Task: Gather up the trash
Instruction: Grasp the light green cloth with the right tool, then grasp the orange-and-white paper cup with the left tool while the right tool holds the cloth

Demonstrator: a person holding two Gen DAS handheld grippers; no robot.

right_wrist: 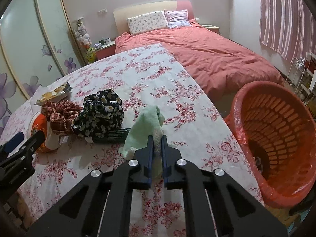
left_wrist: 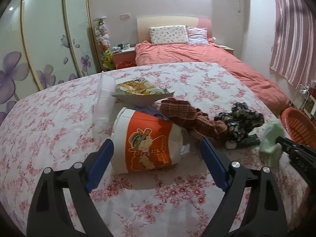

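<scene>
My right gripper [right_wrist: 157, 138] is shut on a pale green crumpled cloth [right_wrist: 145, 127] and holds it above the floral table; the cloth also shows in the left wrist view [left_wrist: 271, 144]. An orange basket [right_wrist: 276, 138] lined with a red bag stands just right of the table. My left gripper [left_wrist: 156, 144] is open, its blue pads on either side of an orange-and-white paper bucket [left_wrist: 146, 142] lying on its side, without touching it. A snack wrapper on a cardboard piece [left_wrist: 138, 91] and a clear plastic container [left_wrist: 103, 98] lie behind the bucket.
A red checked cloth [left_wrist: 189, 116] and a dark floral cloth [left_wrist: 241, 118] lie in a heap on the floral tablecloth [left_wrist: 49, 118], with a dark green packet [right_wrist: 112, 136] under them. A bed with a pink cover [right_wrist: 207, 55] stands behind. Wardrobe doors are at left.
</scene>
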